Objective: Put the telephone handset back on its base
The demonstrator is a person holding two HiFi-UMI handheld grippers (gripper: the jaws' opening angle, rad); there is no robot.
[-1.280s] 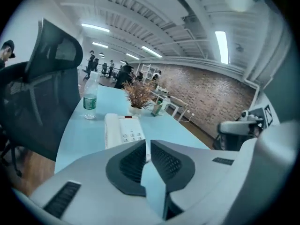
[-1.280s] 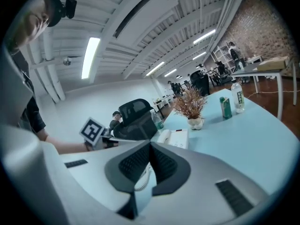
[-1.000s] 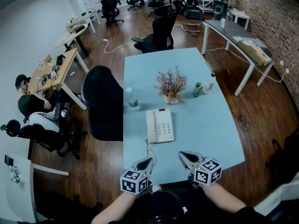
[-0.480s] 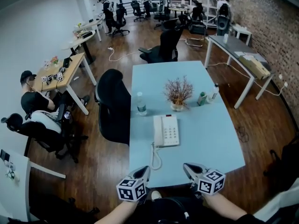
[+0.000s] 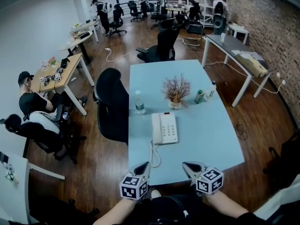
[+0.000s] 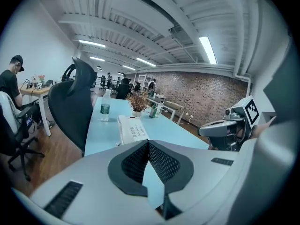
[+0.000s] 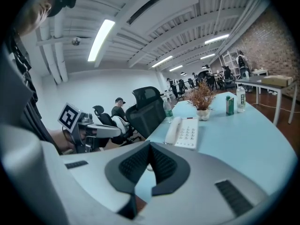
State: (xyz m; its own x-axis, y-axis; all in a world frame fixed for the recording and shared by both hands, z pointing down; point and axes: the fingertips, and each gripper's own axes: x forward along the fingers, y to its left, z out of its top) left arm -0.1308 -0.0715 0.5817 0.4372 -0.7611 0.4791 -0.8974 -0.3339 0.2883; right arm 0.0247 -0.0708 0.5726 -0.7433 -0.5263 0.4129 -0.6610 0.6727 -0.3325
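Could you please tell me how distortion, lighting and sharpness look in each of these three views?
Head view: strong fisheye bends the edges of the pale blue rectangular table, and the corners are dim. Left gripper view: black circular vignette; the grey left gripper near the lens looks soft, the white push-button telephone sharper. Right gripper view: same vignette; the long ceiling strip light blows out.

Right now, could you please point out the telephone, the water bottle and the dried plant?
telephone (image 5: 165, 128): head view, middle of body.
water bottle (image 5: 139, 103): head view, mid-body.
dried plant (image 5: 176, 91): head view, branches.
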